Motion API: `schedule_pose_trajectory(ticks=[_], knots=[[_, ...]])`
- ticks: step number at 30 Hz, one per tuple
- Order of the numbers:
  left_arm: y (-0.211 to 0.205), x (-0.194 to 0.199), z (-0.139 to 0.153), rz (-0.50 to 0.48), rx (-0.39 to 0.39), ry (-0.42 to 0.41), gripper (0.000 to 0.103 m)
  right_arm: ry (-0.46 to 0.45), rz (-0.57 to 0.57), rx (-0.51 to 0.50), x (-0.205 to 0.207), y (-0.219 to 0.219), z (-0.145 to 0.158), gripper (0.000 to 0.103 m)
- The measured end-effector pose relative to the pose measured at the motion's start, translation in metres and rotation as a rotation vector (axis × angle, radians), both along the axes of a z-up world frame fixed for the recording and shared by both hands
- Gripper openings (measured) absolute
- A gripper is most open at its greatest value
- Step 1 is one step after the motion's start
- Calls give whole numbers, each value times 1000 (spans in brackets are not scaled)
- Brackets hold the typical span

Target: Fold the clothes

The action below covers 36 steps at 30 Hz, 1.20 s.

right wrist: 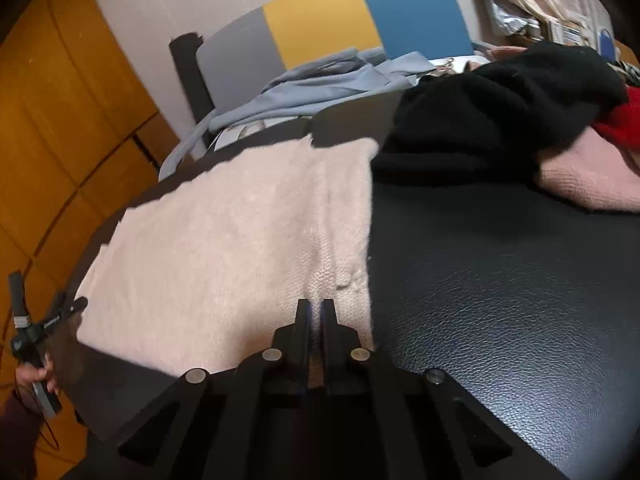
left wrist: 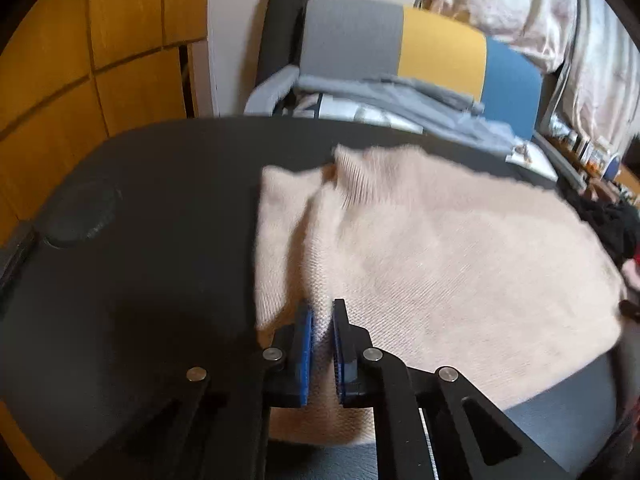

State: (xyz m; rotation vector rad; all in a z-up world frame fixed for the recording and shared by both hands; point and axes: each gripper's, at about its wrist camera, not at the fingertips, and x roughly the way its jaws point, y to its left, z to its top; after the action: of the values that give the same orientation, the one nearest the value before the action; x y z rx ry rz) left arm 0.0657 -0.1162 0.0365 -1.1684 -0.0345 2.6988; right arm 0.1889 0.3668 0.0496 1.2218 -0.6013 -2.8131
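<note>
A pale pink knitted sweater [left wrist: 440,248] lies spread on the black table [left wrist: 152,240]. My left gripper [left wrist: 322,312] is shut on a pinch of its near edge, at the left side of the garment, with fabric squeezed between the blue pads. In the right wrist view the same sweater [right wrist: 224,240] reaches to the left, and my right gripper [right wrist: 316,308] is shut on a fold of its near right edge. At that view's far left a hand holds the other gripper's handle [right wrist: 28,328].
A pile of black [right wrist: 500,120], red [right wrist: 620,120] and pink [right wrist: 592,180] clothes sits at the table's back right. Behind the table stands a grey, yellow and blue chair [left wrist: 440,52] with grey clothes [left wrist: 400,96] on it. Wooden cabinets [left wrist: 80,60] are at left.
</note>
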Motion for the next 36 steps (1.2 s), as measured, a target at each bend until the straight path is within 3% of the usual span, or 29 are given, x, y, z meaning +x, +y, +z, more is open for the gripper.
schedule_pose_trajectory(ticks=[3,5,7,10,11,12,13,15,17,19,21,24,27,31,36], knots=[[-12,20,23,-11,110,59,7,31,3,0,7,2,12,3],[-21,27,25,-10,163,49,7,39,2,9,10,3,15,3],[-26,31,15,1,149,15,7,23,-1,11,11,5,10,3],[-24,23,-23,31,25,-110,8,-23,-9,-2,8,8,-6,3],[-29,24,-28,38,55,-108,8,-31,-11,-12,7,9,-11,3],[-33,25,-25,58,75,-98,11,-29,-14,-20,8,10,-14,3],[-37,26,-23,79,94,-91,25,-29,-17,-26,8,12,-14,3],[-45,24,-21,123,111,-124,38,-39,-26,-32,9,15,-12,8],[-55,29,-14,175,146,-104,38,-40,-84,-19,13,21,-5,19],[-60,33,1,225,161,-53,38,4,-151,10,19,26,11,21],[-54,32,16,216,175,5,41,92,-137,15,18,23,31,22],[-24,13,32,152,168,56,63,141,-14,11,-11,0,47,22],[26,-10,33,62,120,56,63,131,96,56,-52,-38,45,22],[78,-44,13,-6,-20,-8,63,65,245,166,-121,-98,27,22],[77,-62,-9,66,-178,-20,64,-8,291,292,-167,-125,0,22]])
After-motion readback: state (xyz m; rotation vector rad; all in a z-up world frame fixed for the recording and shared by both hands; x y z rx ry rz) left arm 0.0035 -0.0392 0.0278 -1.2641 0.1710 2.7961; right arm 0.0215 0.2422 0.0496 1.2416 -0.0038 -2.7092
